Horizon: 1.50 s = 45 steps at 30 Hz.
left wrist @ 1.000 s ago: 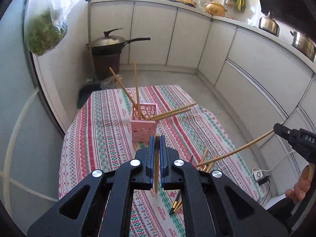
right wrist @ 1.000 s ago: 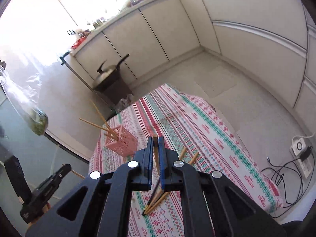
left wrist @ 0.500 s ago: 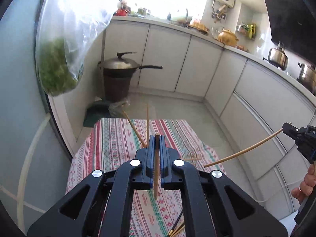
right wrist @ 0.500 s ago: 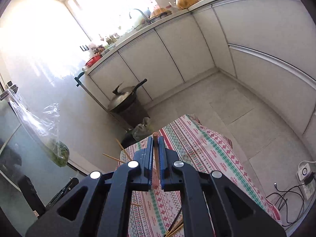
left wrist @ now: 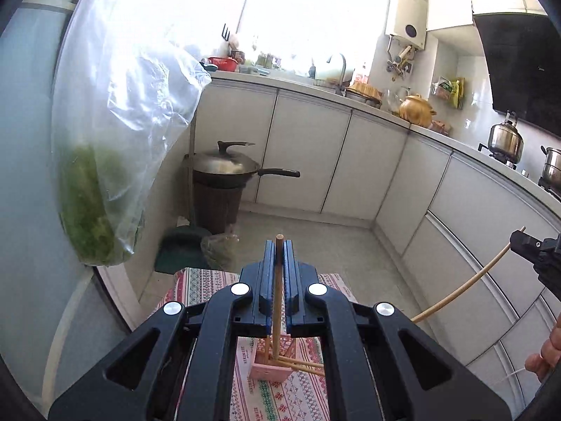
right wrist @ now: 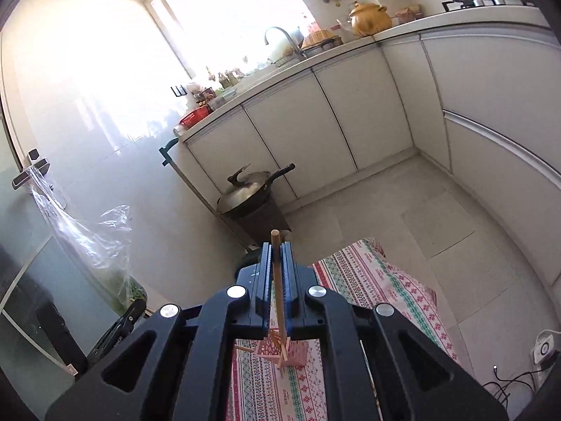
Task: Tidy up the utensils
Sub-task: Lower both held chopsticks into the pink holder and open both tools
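My left gripper [left wrist: 277, 245] is shut on a wooden chopstick [left wrist: 277, 301] that stands upright between its blue pads, high above the table. Far below it sits the pink basket [left wrist: 268, 368] with several chopsticks leaning out of it. In the right wrist view my right gripper [right wrist: 276, 245] is shut on another chopstick [right wrist: 279, 291], also high above the pink basket [right wrist: 296, 354]. The left wrist view shows the right gripper [left wrist: 536, 254] at the right edge, its chopstick [left wrist: 463, 286] slanting down to the left, with a hand [left wrist: 547, 351] below it.
The basket stands on a table with a patterned cloth [right wrist: 371, 280]. A plastic bag of greens [left wrist: 98, 182] hangs close on the left. A lidded wok [left wrist: 224, 168] rests on a brown bin by the white cabinets [left wrist: 308, 154]. A socket and cables [right wrist: 541, 349] lie on the floor.
Both grippers have risen with their chopsticks still held. The table and basket have sunk to the bottom of both views, and the loose chopsticks on the cloth have dropped out of sight.
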Motion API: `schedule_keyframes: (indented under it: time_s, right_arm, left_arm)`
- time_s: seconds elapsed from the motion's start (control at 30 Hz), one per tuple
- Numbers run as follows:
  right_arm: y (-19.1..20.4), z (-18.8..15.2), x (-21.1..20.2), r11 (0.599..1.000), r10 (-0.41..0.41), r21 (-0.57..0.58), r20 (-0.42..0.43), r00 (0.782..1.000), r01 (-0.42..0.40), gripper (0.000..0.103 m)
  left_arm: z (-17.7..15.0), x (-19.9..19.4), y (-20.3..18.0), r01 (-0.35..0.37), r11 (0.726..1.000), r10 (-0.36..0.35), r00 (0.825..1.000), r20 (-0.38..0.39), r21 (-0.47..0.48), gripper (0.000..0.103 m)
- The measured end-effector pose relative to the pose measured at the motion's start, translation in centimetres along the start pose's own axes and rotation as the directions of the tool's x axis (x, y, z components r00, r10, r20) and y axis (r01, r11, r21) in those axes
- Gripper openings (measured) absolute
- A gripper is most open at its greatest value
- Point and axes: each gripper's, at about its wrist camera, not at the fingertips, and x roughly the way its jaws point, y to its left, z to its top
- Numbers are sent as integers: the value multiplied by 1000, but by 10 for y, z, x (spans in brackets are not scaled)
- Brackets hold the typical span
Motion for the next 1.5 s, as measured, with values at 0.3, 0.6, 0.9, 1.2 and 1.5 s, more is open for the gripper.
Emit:
schedule_keyframes:
  time_s: [0.3, 0.6, 0.9, 1.2, 1.5]
  right_arm:
    - [21, 2, 49, 999, 18, -36, -68, 998, -20, 6]
    - [31, -13, 95, 999, 10, -31, -147, 989, -15, 6]
    - [42, -36, 140, 998, -39, -55, -200, 979, 29, 6]
    - [49, -64, 164, 995, -60, -92, -232, 971, 39, 12]
    - [57, -69, 118, 978, -103, -195, -127, 987, 77, 28]
  left_arm:
    - [-18, 63, 6, 12, 1000, -12, 994, -112, 7, 7]
    - [-10, 44, 32, -17, 997, 12, 998, -61, -75, 31]
    - [-8, 49, 40, -23, 995, 14, 996, -92, -99, 33]
    - [-7, 44, 31, -29, 998, 23, 995, -94, -63, 36]
    - [-14, 26, -1, -51, 998, 53, 995, -84, 20, 56]
